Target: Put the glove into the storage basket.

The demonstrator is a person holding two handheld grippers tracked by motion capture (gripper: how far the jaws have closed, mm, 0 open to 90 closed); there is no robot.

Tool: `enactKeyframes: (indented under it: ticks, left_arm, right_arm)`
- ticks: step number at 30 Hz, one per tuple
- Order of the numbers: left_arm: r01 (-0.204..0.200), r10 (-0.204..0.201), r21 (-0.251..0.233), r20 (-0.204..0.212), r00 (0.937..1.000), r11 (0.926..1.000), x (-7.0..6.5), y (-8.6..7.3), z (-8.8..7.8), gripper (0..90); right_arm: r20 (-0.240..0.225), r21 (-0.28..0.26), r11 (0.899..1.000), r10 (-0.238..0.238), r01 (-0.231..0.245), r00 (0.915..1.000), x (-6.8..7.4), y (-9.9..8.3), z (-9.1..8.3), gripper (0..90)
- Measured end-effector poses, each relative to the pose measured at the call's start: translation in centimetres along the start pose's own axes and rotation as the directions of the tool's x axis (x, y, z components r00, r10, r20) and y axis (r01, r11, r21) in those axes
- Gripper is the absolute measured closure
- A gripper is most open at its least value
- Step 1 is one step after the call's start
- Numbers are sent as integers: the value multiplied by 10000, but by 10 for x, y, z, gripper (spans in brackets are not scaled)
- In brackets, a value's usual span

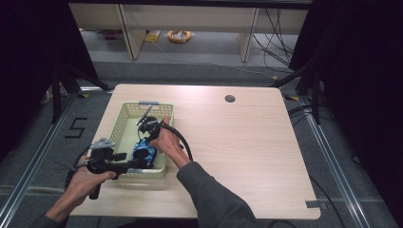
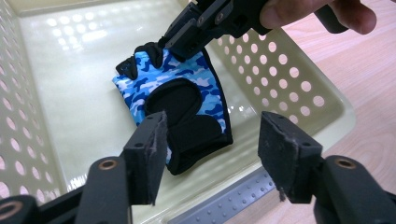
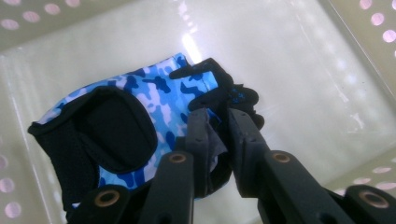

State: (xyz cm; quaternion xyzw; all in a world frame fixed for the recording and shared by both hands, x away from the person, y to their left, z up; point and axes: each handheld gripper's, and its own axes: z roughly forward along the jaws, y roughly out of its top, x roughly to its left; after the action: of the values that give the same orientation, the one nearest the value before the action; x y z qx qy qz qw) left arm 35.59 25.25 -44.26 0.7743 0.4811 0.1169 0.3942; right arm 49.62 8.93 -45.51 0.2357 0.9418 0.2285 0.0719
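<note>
This looks like a lab recording bay: a bare wooden table [image 1: 228, 142] stands between black curtains [image 1: 351, 57] on grey carpet, with floor rails [image 1: 45, 142], loose cables [image 1: 275, 38] and a taped floor marking [image 1: 76, 127].

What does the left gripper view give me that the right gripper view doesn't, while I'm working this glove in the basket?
Left gripper view: the left gripper with its jaws apart and nothing between them, the right gripper pinching the glove's far edge, a hand above it, and the wooden table beyond the basket wall.

Right gripper view: a close look at the right gripper's jaws nearly together on the glove's black finger-end fabric.

Both: the blue camouflage glove with black palm pad, lying on the floor of the pale perforated basket.
</note>
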Motion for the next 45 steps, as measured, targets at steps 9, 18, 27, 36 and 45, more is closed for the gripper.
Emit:
enactKeyframes:
  ticks: [9, 18, 27, 36, 45]
  left_arm:
    - [29, -29, -6, -17, 10000, 10000, 3, -1, -4, 388]
    - [-58, 58, -90, 5, 10000, 9999, 2, 0, -6, 369]
    - [-59, 59, -689, -10, 10000, 9976, -11, 0, -10, 314]
    - [-131, 159, -1011, 271, 9995, 9948, -26, -9, -20, 297]
    - [-248, 314, -1213, 532, 9981, 9923, -35, -17, -20, 278]
  right_arm:
    - [269, 94, 9999, 98, -101, 9996, 1, 3, 0, 664]
    - [409, -346, 9990, 311, -297, 9987, -4, 2, -9, 603]
    - [189, -1373, 9895, 480, -449, 9987, -4, -4, -37, 501]
    - [51, -2394, 9696, 536, -508, 9985, 8, -31, -80, 435]
    - [225, -3209, 9471, 167, -86, 9996, 16, -73, -114, 415]
